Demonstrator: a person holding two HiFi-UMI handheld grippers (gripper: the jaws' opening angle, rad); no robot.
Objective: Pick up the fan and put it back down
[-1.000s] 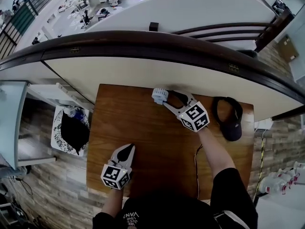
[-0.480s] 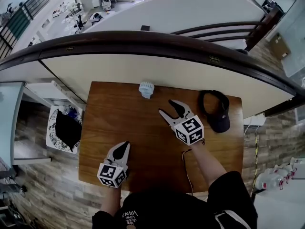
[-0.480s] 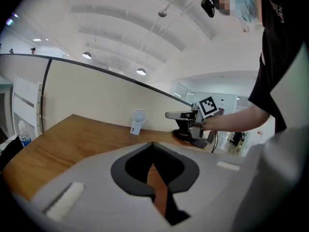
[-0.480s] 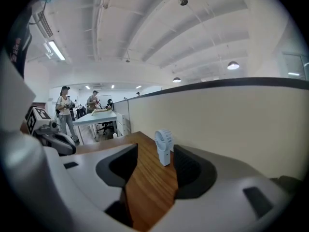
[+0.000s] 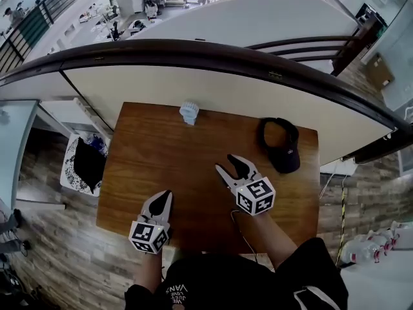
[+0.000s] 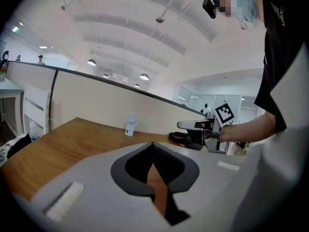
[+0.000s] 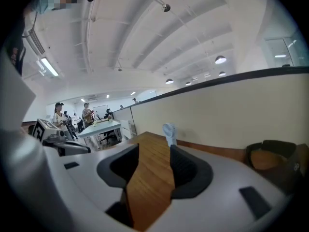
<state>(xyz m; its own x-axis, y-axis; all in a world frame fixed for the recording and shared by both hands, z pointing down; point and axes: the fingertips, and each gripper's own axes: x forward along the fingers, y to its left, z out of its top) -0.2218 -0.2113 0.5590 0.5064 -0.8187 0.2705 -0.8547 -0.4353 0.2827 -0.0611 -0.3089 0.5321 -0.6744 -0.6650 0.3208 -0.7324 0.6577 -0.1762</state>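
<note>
A small white fan [image 5: 188,112] stands upright at the far edge of the wooden table [image 5: 161,166], close to the partition wall; it shows too as the fan [image 6: 129,124] and the fan [image 7: 169,133], small and distant. My right gripper [image 5: 227,163] hovers over the table's middle, well short of the fan, open with nothing between its jaws. My left gripper [image 5: 164,196] is near the table's front left edge, shut and empty. From the left gripper view I see the right gripper [image 6: 186,125] off to the right.
A dark visor cap [image 5: 281,144] lies at the table's far right. A cream partition with a dark rail [image 5: 213,57] runs behind the table. A white bin with a black bag [image 5: 87,163] stands on the floor to the left. A thin cable [image 5: 240,231] trails off the front edge.
My right gripper has let go of the fan and drawn back toward me, open. The fan stays standing at the far edge. My left gripper has drifted slightly toward the front.
</note>
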